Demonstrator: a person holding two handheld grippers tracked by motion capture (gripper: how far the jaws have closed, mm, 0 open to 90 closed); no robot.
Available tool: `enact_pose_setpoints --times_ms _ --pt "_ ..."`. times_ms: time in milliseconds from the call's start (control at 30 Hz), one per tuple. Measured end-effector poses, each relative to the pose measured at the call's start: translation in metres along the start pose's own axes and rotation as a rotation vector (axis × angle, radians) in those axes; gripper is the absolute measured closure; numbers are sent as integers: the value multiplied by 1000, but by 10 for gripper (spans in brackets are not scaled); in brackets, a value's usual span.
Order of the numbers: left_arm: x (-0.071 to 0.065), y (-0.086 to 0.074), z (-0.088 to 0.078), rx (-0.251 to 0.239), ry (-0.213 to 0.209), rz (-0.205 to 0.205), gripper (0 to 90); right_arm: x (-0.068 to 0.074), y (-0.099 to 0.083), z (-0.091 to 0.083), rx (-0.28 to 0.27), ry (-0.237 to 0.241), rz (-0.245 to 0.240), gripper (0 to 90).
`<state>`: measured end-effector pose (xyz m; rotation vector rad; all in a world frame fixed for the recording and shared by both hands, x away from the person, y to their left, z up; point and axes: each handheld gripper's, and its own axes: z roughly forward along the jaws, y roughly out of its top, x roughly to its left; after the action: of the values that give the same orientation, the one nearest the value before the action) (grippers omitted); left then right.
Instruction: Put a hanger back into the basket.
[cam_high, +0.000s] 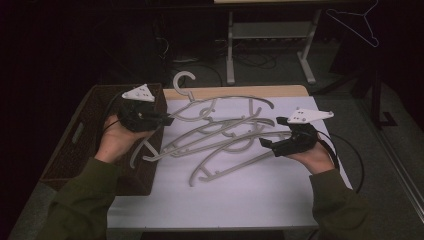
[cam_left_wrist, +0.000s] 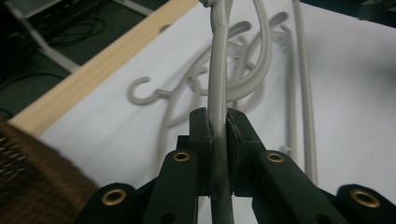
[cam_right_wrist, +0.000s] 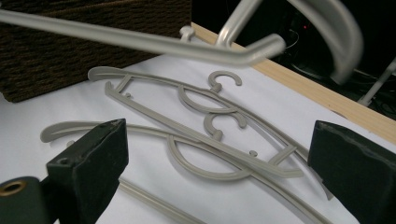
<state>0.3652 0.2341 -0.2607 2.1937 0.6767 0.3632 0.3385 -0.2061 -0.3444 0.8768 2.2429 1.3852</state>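
Over the white table, beside the wicker basket, the left gripper is clamped on a grey hanger, lifted above the pile of hangers. Right gripper hovers near the pile, jaws wide apart with nothing between them.

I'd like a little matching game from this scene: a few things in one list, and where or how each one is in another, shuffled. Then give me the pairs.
Things:
1. left gripper
2. right gripper
3. basket
4. hanger pile

States or places:
A. dark woven, at the table's left edge
B. jaws wide apart, nothing between them
C. grey, lying tangled on the white sheet
D. jaws clamped on a grey hanger bar

Pairs: 1-D, 2-B, 3-A, 4-C
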Motion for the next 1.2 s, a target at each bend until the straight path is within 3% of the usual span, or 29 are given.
enact_pose_setpoints --times_ms 300,567,1067,1200 --pt "31 -14 -39 -22 99 -52 821 -1 -16 -7 13 -7 31 43" --pt "64 -46 -77 1 214 -116 821 -1 -26 -6 33 -31 41 42" --pt "103 -93 -122 10 344 -229 821 -4 -29 -3 47 -39 54 41" --pt "113 -108 -132 32 388 -257 821 -5 -29 -2 46 -41 53 40"
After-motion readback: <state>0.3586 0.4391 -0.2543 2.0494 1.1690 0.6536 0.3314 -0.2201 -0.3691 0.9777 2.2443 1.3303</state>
